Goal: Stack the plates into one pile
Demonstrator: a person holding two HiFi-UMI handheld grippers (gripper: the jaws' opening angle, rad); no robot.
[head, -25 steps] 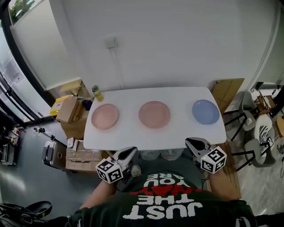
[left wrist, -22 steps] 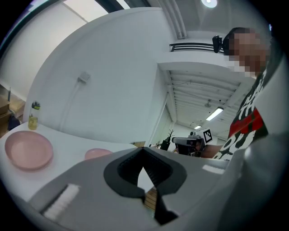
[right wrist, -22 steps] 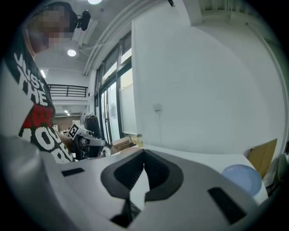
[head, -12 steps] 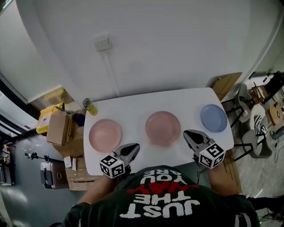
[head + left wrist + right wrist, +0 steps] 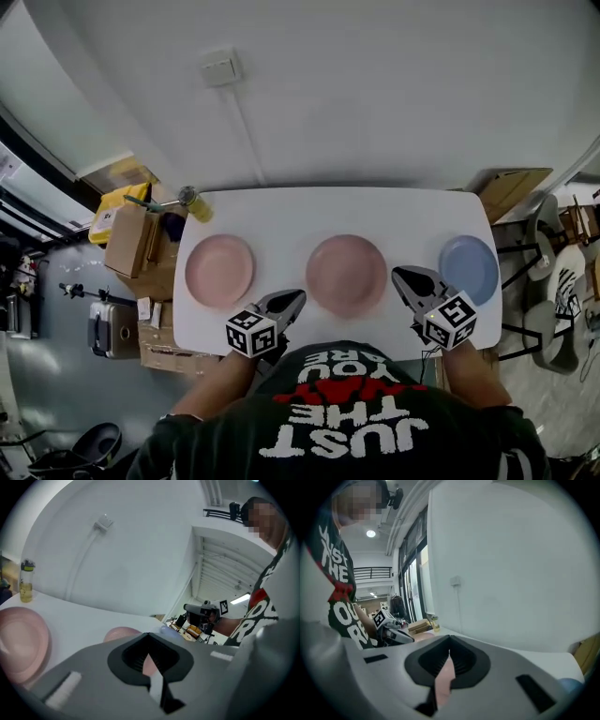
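Note:
Three plates lie in a row on the white table (image 5: 281, 216): a pink plate (image 5: 219, 270) at the left, a second pink plate (image 5: 346, 274) in the middle and a blue plate (image 5: 470, 269) at the right. My left gripper (image 5: 299, 297) hovers shut and empty over the near edge, between the two pink plates. My right gripper (image 5: 398, 274) is also shut and empty, between the middle plate and the blue one. The left gripper view shows the left pink plate (image 5: 21, 644), the middle one (image 5: 123, 633) and the right gripper (image 5: 201, 613) beyond my shut jaws.
A yellow bottle (image 5: 197, 202) stands at the table's far left corner. Cardboard boxes (image 5: 131, 244) sit on the floor to the left, chairs (image 5: 562, 281) to the right. A white wall with a switch (image 5: 221, 67) rises behind the table.
Both grippers have moved forward from below the table's near edge to over it, close to the plates. Their jaws stayed shut. The head view has shifted.

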